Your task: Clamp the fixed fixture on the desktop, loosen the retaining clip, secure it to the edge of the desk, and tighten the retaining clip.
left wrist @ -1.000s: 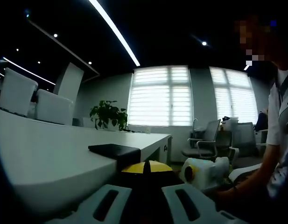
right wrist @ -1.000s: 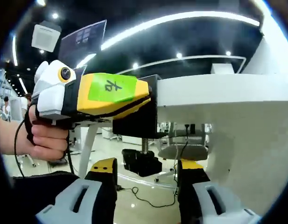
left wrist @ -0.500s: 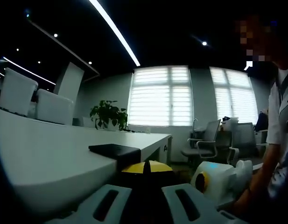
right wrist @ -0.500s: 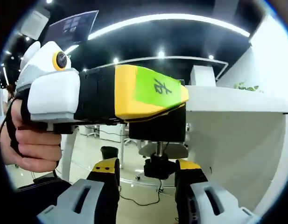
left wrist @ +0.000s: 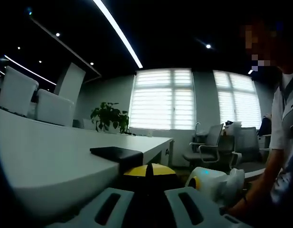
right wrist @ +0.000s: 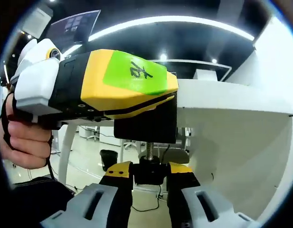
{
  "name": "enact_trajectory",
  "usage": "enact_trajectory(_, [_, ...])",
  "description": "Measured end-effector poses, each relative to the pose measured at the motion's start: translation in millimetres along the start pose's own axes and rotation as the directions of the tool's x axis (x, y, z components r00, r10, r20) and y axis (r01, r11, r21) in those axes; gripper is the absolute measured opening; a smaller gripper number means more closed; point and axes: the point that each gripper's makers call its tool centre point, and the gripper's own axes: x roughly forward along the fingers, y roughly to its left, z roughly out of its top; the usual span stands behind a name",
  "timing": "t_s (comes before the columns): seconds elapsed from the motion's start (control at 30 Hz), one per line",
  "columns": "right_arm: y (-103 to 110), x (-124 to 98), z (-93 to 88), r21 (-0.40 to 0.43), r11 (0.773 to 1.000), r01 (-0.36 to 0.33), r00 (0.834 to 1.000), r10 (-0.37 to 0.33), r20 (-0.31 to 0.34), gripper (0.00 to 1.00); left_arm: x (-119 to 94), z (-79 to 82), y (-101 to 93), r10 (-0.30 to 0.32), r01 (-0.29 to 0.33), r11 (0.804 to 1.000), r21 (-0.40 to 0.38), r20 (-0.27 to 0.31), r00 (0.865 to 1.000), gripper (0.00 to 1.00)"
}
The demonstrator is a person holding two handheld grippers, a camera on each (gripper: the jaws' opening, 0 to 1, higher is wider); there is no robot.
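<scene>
where half a second ago the right gripper (right wrist: 150,176) stood open below it, its jaws now pinch the black knob (right wrist: 149,172) of the fixture (right wrist: 145,124) seated on the desk edge (right wrist: 241,102); tightening looks imminent. left gripper (right wrist: 94,88) holds the fixture's body, jaws closed. containers: none evident.

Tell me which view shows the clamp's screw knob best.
The right gripper view: the black screw knob sits between the right gripper jaws, under the threaded rod below the desk. In the left gripper view the black fixture lies on the desk edge, its knob hidden.
</scene>
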Motion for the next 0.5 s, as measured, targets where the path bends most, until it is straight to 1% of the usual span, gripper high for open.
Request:
enact_trajectory(0.07, [1.0,0.3,0.4,0.004,1.000,-0.030,1.000,0.029,0.009,0.25,0.3,-0.2,-0.5,0.001,-0.001,1.000,0.001,0.000,1.000,0.01])
enact_trajectory(0.1, [2.9,0.5,0.5,0.009,0.998,-0.061,0.998,0.061,0.017,0.25,0.3,-0.2,-0.7,0.001,-0.001,1.000,0.001,0.000,1.000,0.01])
enact_trajectory(0.13, [3.3,0.2,0.7,0.002,0.997,-0.078,0.997,0.078,0.020,0.25,0.2,-0.1,-0.6,0.000,0.000,1.000,-0.001,0.000,1.000,0.01])
enact_trajectory(0.17, [5.3,0.0,0.9,0.008,0.994,-0.109,0.994,0.109,0.024,0.25,0.0,0.1,-0.5,-0.001,0.001,1.000,-0.006,0.001,1.000,0.01])
enact_trajectory(0.2, [8.8,-0.1,1.0,0.043,0.986,-0.159,0.987,0.157,0.037,0.25,-0.1,0.1,-0.4,-0.001,0.001,1.000,-0.007,0.002,1.000,0.01])
enact_trajectory(0.3, [9.6,-0.6,1.6,0.020,0.976,-0.216,0.976,0.215,0.042,0.25,-0.3,0.4,-0.3,-0.003,0.003,1.000,-0.012,0.004,1.000,0.01])
enact_trajectory(0.37, [10.4,-0.2,1.8,0.026,0.970,-0.241,0.970,0.239,0.043,0.25,-0.4,0.3,-0.1,-0.002,0.002,1.000,-0.010,0.004,1.000,0.01])
enact_trajectory(0.43, [11.9,0.2,2.1,0.021,0.969,-0.248,0.968,0.246,0.046,0.25,-0.4,0.3,0.0,-0.002,0.002,1.000,-0.010,0.004,1.000,0.01])
enact_trajectory(0.5, [13.5,1.7,3.0,0.005,0.971,-0.240,0.970,0.239,0.039,0.25,-0.6,0.7,1.3,-0.002,0.002,1.000,-0.018,0.006,1.000,0.01])
